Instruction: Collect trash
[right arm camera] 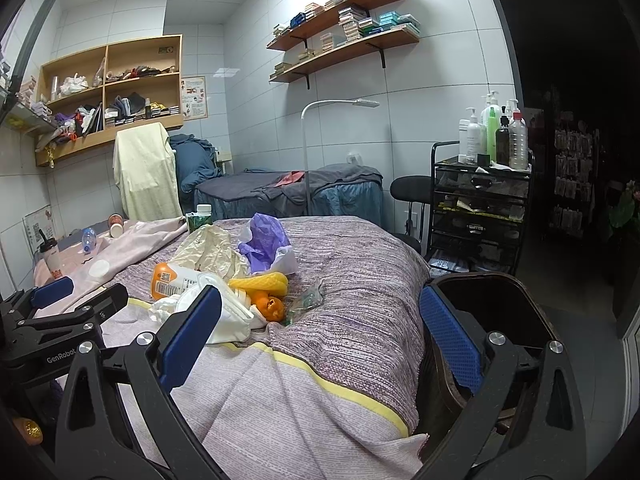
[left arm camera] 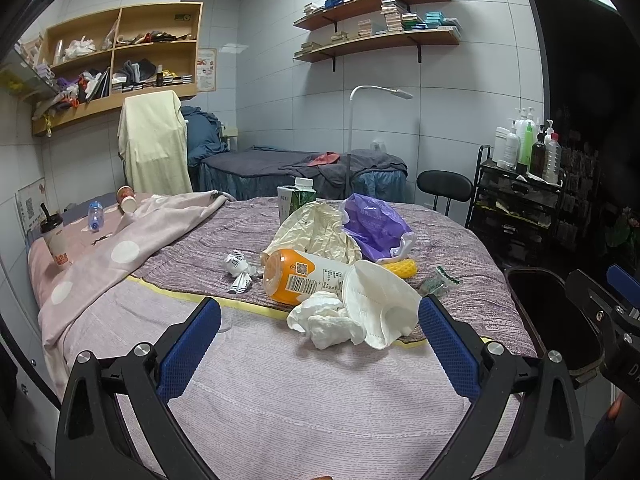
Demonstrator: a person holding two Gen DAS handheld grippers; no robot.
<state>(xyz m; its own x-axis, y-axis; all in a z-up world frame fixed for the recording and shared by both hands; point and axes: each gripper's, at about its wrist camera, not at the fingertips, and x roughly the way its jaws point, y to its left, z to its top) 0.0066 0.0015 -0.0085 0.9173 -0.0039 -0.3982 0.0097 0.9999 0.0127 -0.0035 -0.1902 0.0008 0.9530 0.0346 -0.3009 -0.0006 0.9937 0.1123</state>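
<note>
Left gripper [left arm camera: 320, 320]: jaws spread wide, nothing held, hovering over bed [left arm camera: 280, 400] just short of trash pile. Right gripper [right arm camera: 320, 320]: jaws likewise wide apart, empty; one finger overlaps rim of dark bin [right arm camera: 500, 292] beside bed. Pile mid-bed: orange bottle [left arm camera: 296, 278] on side, crumpled tissue [left arm camera: 328, 322] and white mask [left arm camera: 378, 300] against it, purple bag [left arm camera: 374, 220] behind. Yellow item [left arm camera: 402, 268] partly hidden by mask. Small clear wrapper [left arm camera: 438, 280] hard to identify. Bin interior dark, contents not discernible.
</note>
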